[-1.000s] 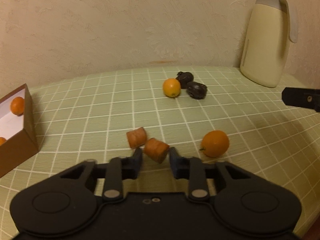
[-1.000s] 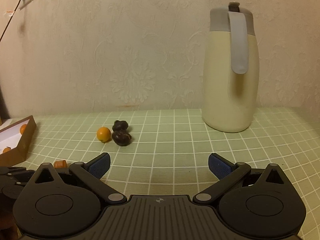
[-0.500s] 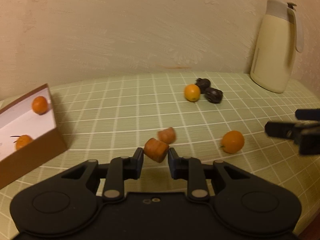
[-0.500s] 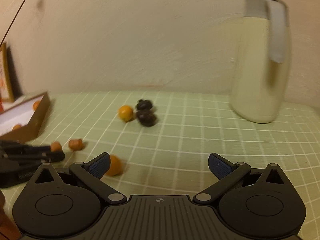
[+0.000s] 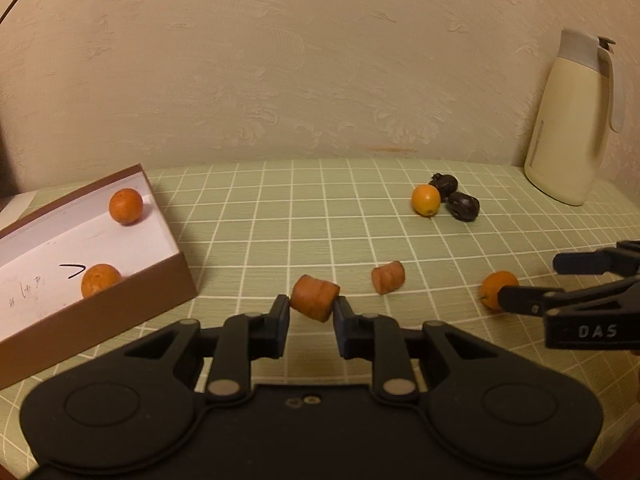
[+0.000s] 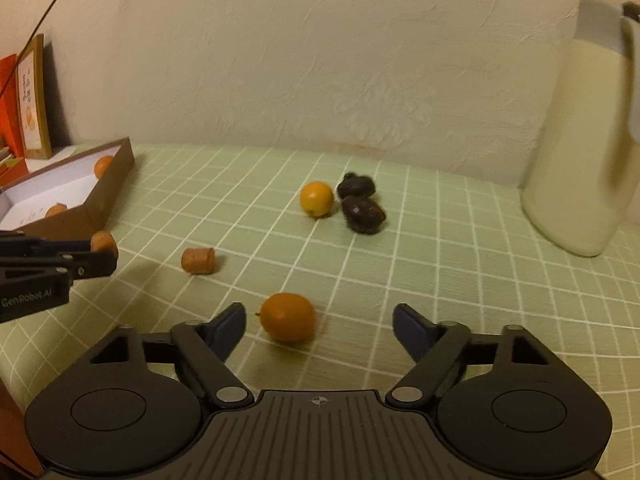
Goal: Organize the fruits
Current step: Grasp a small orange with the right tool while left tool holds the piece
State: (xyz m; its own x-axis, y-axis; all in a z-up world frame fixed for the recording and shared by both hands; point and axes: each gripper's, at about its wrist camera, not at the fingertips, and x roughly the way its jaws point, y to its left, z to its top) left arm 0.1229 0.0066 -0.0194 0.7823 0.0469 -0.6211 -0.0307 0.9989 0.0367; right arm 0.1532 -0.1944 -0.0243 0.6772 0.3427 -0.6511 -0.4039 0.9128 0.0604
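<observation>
My left gripper is shut on an orange carrot piece and holds it above the green checked cloth, right of the brown box. The box holds two small oranges. A second carrot piece lies on the cloth. My right gripper is open, its jaws on either side of a small orange on the cloth, nearer the left jaw. Another orange and two dark fruits lie farther back.
A cream thermos jug stands at the back right by the wall. A framed picture and red items stand behind the box at the left. The right gripper's fingers show at the left wrist view's right edge.
My left gripper lifted the carrot piece off the cloth and swung left toward the box. My right gripper moved left and down until the near orange lies between its open jaws.
</observation>
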